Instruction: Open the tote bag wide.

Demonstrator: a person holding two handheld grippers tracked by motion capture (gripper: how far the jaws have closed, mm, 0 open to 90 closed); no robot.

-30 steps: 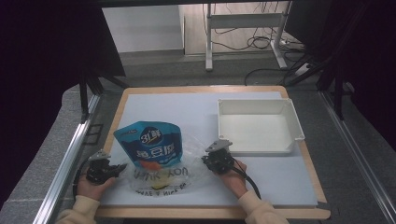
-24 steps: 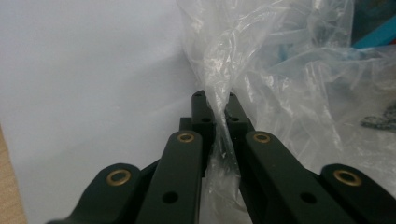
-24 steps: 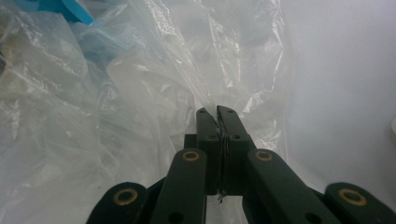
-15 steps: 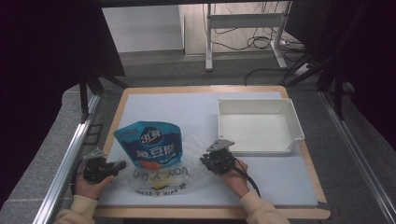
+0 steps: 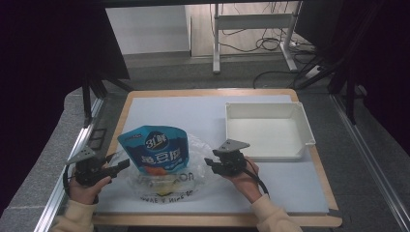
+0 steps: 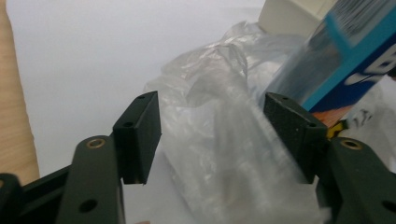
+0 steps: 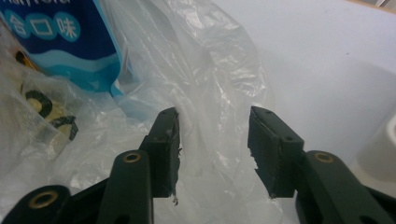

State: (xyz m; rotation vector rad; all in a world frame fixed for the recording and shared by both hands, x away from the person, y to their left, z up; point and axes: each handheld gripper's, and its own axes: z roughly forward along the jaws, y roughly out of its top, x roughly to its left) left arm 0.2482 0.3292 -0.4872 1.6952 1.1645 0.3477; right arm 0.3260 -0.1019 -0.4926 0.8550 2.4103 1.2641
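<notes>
While a crumpled clear plastic bag (image 5: 164, 181) lies on the white-covered counter (image 5: 203, 111), it is flanked by the left hand-held gripper (image 6: 212, 135) and right hand-held gripper (image 7: 212, 147), both spread wide with film between their jaws but not pinched. A blue printed stand-up pouch (image 5: 153, 150) is seen between them, upright, its long axis pointing away from both. The film is judged light, soft and slippery; the gathered edges offer hold.
</notes>
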